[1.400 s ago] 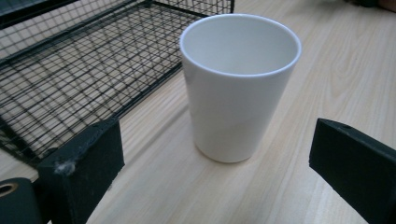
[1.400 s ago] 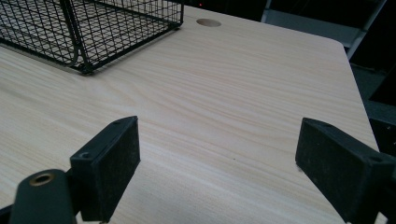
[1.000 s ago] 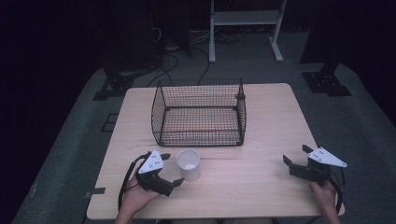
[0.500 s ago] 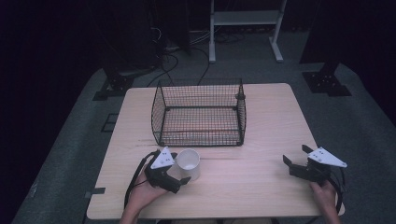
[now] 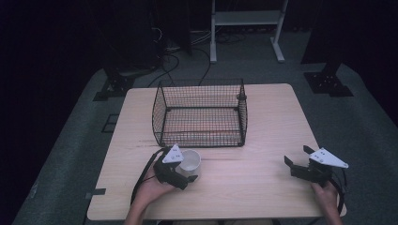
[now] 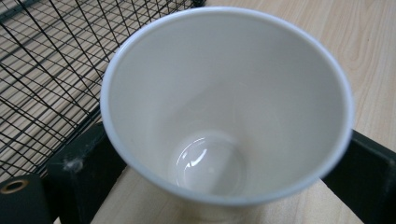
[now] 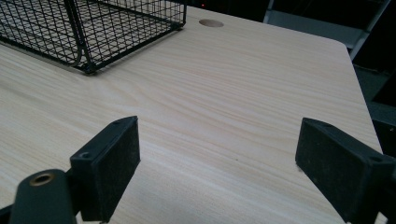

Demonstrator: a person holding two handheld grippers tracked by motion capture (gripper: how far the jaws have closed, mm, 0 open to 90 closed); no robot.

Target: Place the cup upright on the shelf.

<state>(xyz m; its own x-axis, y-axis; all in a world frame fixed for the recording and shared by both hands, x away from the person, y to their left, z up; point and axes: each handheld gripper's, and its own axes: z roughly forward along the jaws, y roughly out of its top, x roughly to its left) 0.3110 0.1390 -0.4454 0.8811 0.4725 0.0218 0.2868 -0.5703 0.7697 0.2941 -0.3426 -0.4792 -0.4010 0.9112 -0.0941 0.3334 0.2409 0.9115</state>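
Note:
A white paper cup (image 5: 190, 161) stands upright and empty on the wooden table (image 5: 267, 122), just in front of the black wire basket (image 5: 199, 112). My left gripper (image 5: 187, 168) has the cup between its jaws, which have just been closing. In the left gripper view the cup (image 6: 224, 116) sits between the two black fingers (image 6: 79, 168), whose pads stand close beside its wall under the rim; I see no squeeze on it. My right gripper (image 5: 297, 155) rests near the table's front right, open wide with nothing between its jaws; the right gripper view (image 7: 217, 154) shows bare wood there.
The wire basket (image 7: 93, 28) is empty and stands at the table's middle back. A round cable hole (image 7: 211, 22) lies in the tabletop beyond it. Dark floor, cables and a white stand's legs (image 5: 244, 28) lie behind the table.
My left gripper has slid right and forward to the cup, so its jaws now flank it. The cup and the right gripper have stayed put.

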